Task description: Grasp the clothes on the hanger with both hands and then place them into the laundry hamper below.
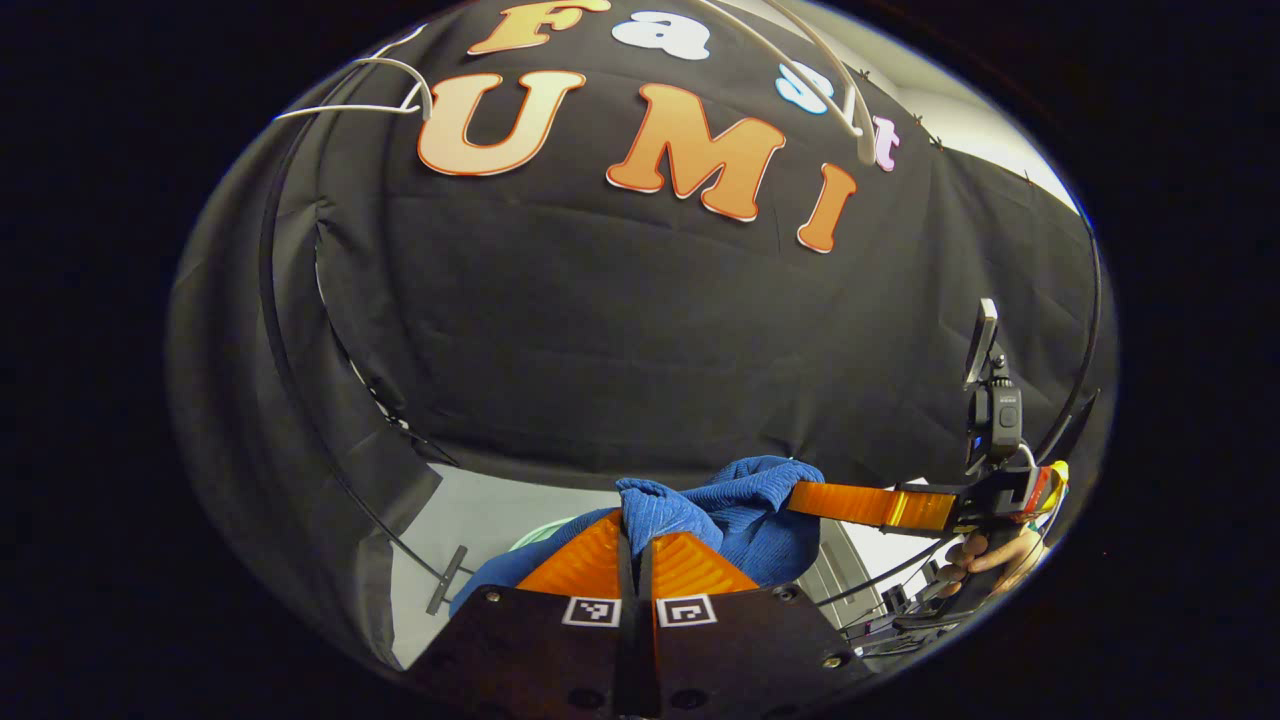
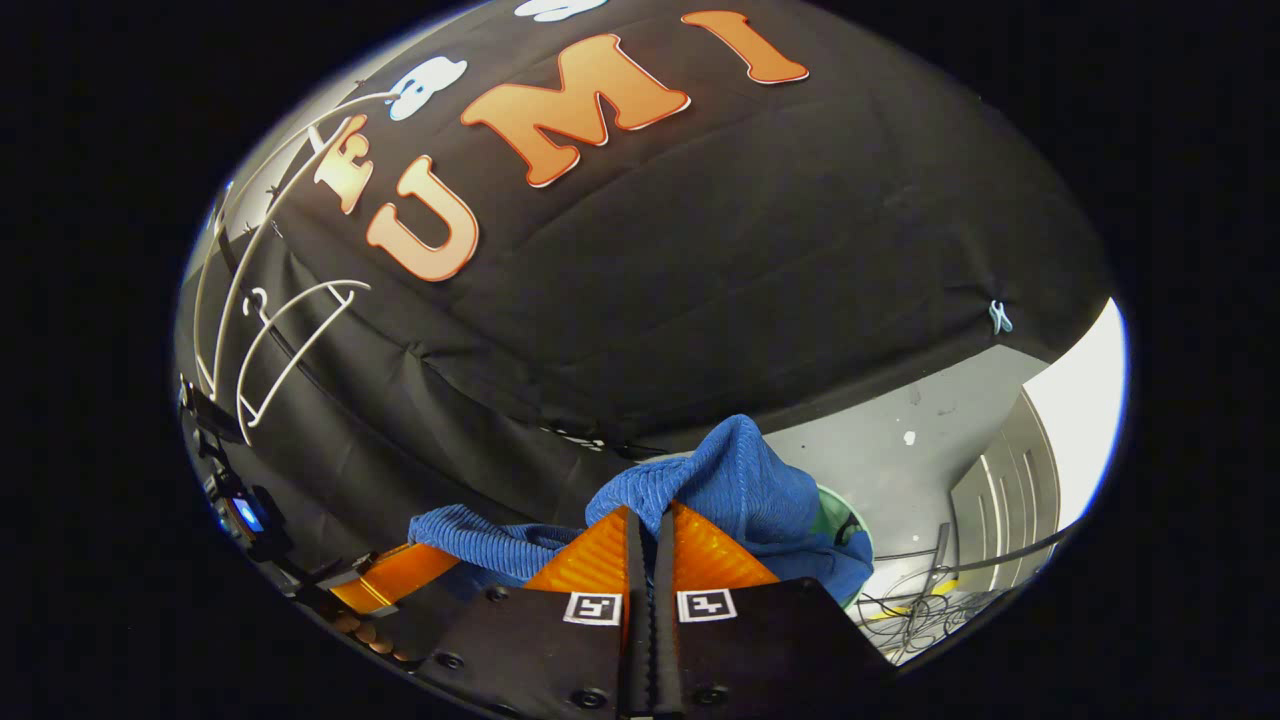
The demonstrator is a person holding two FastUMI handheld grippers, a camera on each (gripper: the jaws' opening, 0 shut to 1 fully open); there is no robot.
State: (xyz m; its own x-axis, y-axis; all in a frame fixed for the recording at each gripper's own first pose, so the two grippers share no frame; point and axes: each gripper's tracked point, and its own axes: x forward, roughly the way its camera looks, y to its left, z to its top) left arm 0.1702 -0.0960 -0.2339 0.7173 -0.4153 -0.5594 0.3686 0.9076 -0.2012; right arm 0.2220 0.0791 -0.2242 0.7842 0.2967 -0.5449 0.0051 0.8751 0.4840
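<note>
A blue ribbed garment (image 1: 745, 505) hangs bunched between both grippers, low in front of the black cloth wall. In the left gripper view my left gripper (image 1: 637, 530) is shut on one fold of it. My right gripper (image 1: 800, 496) reaches in from the right and pinches the other end. In the right gripper view my right gripper (image 2: 645, 515) is shut on the garment (image 2: 735, 470), with the left gripper (image 2: 415, 558) holding its far end at lower left. A pale green hamper rim (image 2: 838, 522) peeks out under the cloth, and is also seen as the hamper (image 1: 535, 535) in the left gripper view.
Bare white hangers (image 1: 350, 100) hang at the top of the wall, and one hanger (image 2: 290, 340) shows at the left of the right gripper view. A hand (image 1: 990, 560) holds the right gripper. Grey floor, cables (image 2: 920, 605) and a pale cabinet (image 2: 1010, 490) lie lower right.
</note>
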